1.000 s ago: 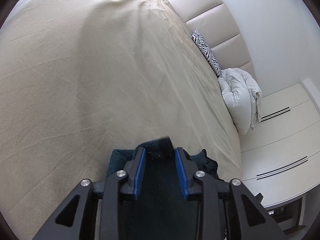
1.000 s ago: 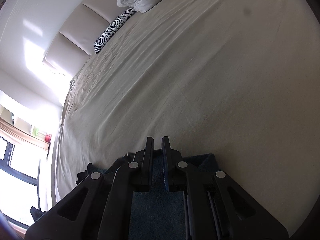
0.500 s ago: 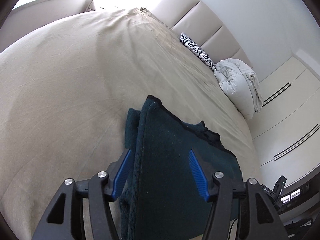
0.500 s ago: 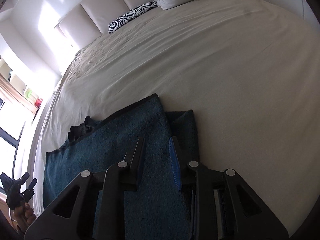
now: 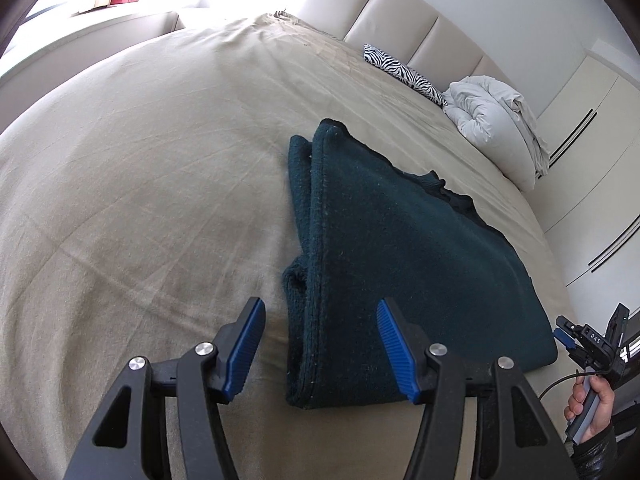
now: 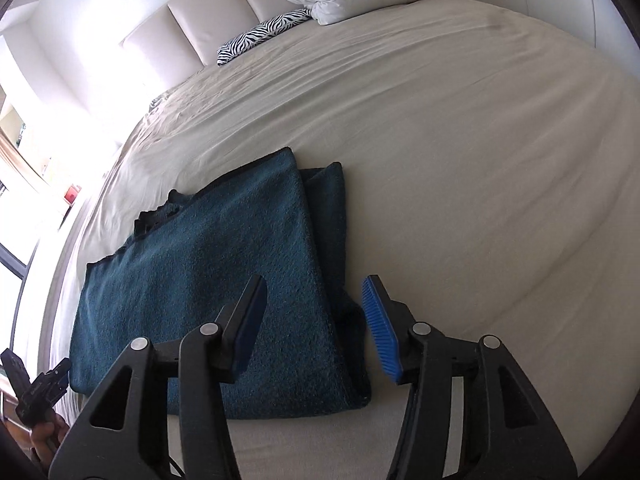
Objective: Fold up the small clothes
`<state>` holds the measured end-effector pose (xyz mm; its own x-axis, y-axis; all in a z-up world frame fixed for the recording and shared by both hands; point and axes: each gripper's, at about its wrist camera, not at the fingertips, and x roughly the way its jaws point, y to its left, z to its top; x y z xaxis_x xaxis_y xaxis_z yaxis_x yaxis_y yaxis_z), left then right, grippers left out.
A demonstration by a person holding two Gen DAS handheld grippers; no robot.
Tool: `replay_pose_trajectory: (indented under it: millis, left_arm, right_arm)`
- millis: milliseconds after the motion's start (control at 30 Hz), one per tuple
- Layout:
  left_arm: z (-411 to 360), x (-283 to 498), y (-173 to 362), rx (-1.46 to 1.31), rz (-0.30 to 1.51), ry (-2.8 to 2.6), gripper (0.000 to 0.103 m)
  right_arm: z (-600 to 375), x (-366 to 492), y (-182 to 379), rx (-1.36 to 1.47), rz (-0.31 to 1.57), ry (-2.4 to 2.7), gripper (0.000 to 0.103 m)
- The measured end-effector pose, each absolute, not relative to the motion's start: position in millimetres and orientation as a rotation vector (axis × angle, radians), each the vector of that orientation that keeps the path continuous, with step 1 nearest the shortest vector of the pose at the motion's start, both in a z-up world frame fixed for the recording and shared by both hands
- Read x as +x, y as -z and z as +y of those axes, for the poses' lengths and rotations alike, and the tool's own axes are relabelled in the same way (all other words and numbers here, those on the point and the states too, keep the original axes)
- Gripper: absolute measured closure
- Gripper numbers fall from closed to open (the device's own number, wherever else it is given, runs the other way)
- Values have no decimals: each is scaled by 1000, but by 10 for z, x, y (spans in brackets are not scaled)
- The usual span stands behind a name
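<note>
A dark teal garment lies folded flat on the beige bed sheet, with a second layer showing along its left edge. My left gripper hovers open just short of the garment's near left corner, its blue pads clear of the fabric. In the right wrist view the same garment spreads to the left. My right gripper is back from its near right edge with the jaws opening, and nothing is pressed between them. Each gripper shows at the edge of the other's view: the right gripper and the left gripper, each in a hand.
A zebra-print pillow and a bundled white duvet lie by the padded headboard. White wardrobe doors stand beyond the bed's right side. A bright window ledge runs at the far left.
Both grippers have let go of the teal garment, opened and drawn back toward me. The garment now lies folded on the sheet, fully in view.
</note>
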<state>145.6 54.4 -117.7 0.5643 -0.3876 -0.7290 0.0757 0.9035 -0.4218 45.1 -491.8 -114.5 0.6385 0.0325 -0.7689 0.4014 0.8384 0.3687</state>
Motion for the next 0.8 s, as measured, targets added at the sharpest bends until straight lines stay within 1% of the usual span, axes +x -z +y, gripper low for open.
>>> replay_pose_trajectory:
  millis: [167, 200, 300, 400, 433, 467, 500, 533, 633, 800]
  left_arm:
    - [512, 1463, 1214, -333, 938, 273, 42]
    - [515, 1468, 1219, -330, 938, 272, 43]
    - [515, 1473, 1207, -327, 936, 266, 45]
    - [516, 1506, 1200, -328, 938, 263, 54]
    - [517, 1516, 1202, -329, 940, 265, 60]
    - [516, 1534, 1202, -328, 944, 268, 63]
    - [514, 1547, 1207, -328, 950, 271, 71]
    - [512, 1555, 1215, -329, 956, 275, 75]
    - [493, 1566, 1230, -309, 966, 278, 80]
    - [524, 1576, 1267, -315, 977, 289, 84]
  right_arm:
    - [-4838, 502, 1193, 484, 898, 195, 54]
    - [-4830, 522, 1239, 477, 920, 200, 57]
    - [-4815, 554, 1321, 445, 953, 236, 77]
    - [-4840, 484, 1310, 452, 942, 236, 95]
    - [-4844, 460, 1297, 451, 938, 240, 97]
    - [-4841, 437, 1280, 447, 931, 240, 97]
    - [-4831, 419, 1265, 439, 930, 240, 98]
    - [-4821, 403, 1251, 432, 926, 244, 98]
    - [-4830, 342, 1253, 458, 922, 252, 98]
    - [-4935, 226, 1374, 546, 908, 267, 98]
